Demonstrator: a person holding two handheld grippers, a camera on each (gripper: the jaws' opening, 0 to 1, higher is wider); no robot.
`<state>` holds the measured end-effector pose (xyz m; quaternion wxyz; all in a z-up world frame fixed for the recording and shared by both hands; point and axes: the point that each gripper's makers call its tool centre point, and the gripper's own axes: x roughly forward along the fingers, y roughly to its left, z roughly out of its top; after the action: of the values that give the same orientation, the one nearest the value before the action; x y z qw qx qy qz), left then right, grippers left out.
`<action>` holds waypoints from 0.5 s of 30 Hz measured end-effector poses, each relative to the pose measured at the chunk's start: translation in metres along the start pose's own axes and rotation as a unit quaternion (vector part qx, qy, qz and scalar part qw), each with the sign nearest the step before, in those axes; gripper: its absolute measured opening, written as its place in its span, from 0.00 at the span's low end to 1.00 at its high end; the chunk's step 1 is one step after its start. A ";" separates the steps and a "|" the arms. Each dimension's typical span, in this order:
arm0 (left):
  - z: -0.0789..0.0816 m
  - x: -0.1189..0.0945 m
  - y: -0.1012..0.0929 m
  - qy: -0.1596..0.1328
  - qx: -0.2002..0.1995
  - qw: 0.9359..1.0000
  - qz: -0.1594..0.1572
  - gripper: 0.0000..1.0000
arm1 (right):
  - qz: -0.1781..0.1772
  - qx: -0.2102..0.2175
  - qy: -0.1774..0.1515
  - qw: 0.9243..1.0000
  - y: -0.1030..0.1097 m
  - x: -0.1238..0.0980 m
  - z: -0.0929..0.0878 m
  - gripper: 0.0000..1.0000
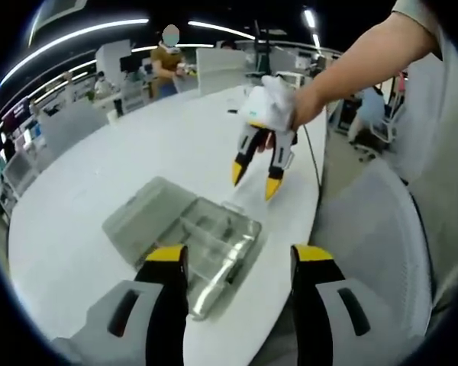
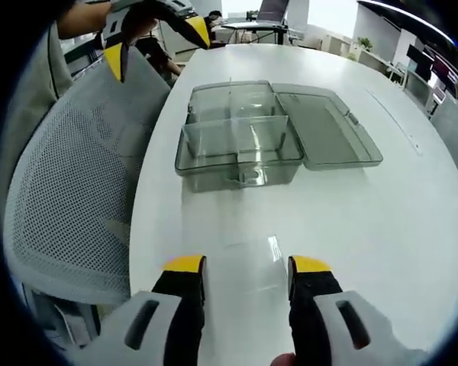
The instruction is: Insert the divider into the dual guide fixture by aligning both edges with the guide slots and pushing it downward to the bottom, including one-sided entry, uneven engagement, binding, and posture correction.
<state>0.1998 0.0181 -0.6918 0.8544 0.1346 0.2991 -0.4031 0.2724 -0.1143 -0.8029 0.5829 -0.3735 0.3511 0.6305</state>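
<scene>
White table (image 2: pixel 412 229), clear box (image 2: pixel 244 145) (lid open)

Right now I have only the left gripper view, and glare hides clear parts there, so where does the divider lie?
Observer: In the right gripper view the clear divider lies flat on the white table. It sits just ahead of the right gripper, whose jaws are open, and apart from the clear box.
Operator: And where is my left gripper relative to the table?
Observer: The left gripper hangs past the table's edge, above the mesh chair, with its jaws open.
</scene>
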 end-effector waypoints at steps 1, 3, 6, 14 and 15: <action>0.000 0.000 0.000 0.000 0.000 1.000 0.000 0.53 | 0.001 -0.001 0.001 1.000 0.000 0.000 0.000 0.39; 0.000 0.000 0.000 0.000 0.000 1.000 0.000 0.53 | 0.003 -0.004 0.004 1.000 0.000 0.001 -0.001 0.38; 0.000 0.000 0.000 -0.001 0.000 1.000 0.000 0.53 | 0.005 -0.007 0.008 1.000 0.000 0.004 -0.002 0.38; -0.001 0.000 0.000 0.001 -0.002 1.000 0.000 0.53 | 0.011 -0.011 0.018 1.000 -0.002 0.008 -0.005 0.36; -0.001 0.000 -0.001 0.001 -0.001 1.000 -0.001 0.53 | 0.012 -0.011 0.018 1.000 -0.001 0.008 -0.005 0.36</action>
<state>0.1988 0.0183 -0.6927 0.8540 0.1335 0.3004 -0.4032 0.2736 -0.1150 -0.8126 0.5645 -0.3870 0.3593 0.6344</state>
